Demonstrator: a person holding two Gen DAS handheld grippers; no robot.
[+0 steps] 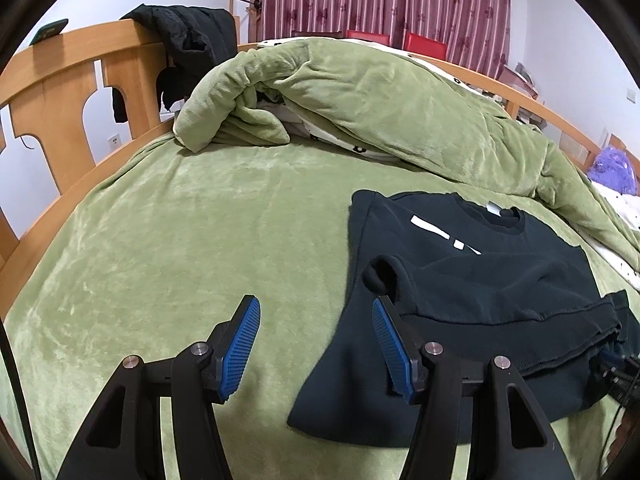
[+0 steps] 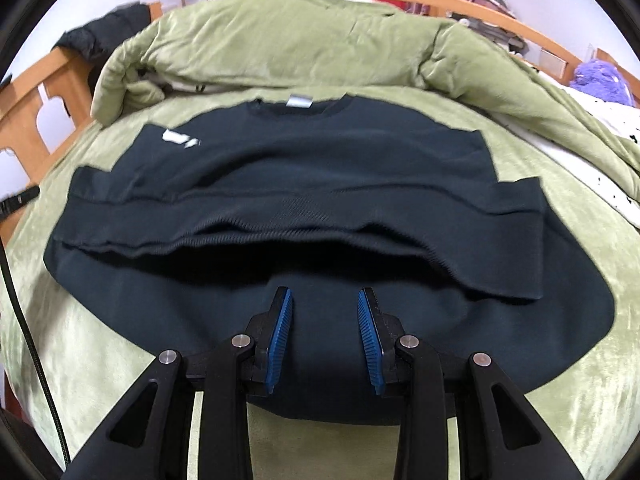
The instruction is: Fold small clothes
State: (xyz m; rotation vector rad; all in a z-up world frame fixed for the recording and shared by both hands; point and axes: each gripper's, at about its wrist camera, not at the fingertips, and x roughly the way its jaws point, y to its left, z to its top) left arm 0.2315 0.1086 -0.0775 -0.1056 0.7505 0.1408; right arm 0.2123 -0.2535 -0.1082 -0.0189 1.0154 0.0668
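Green plush covers the bed [image 1: 192, 240] under me, and on it lies the dark sweatshirt [image 2: 320, 176], spread flat with its neck and a grey tag [image 2: 299, 101] at the far end and its hem near me. The hem layers gape a little, and a sleeve is folded across the body on each side. A white print [image 2: 178, 138] sits on the chest toward the left.

My right gripper [image 2: 325, 308] points down at the near hem, its blue pads [image 2: 280, 340] standing a modest way apart with nothing pinched between them; dark cloth lies below the gap.

My left gripper [image 1: 316, 320] hangs at the sweatshirt's left edge, jaws about half open and empty. Its right pad [image 1: 390, 344] is over the cloth beside a looped cuff [image 1: 384, 276]; its left pad is over bare blanket.

A bunched green quilt [image 1: 360, 96] lies at the far end, with a wooden bed rail [image 1: 60, 92] on the left and a black jacket [image 1: 188, 40] draped over it.
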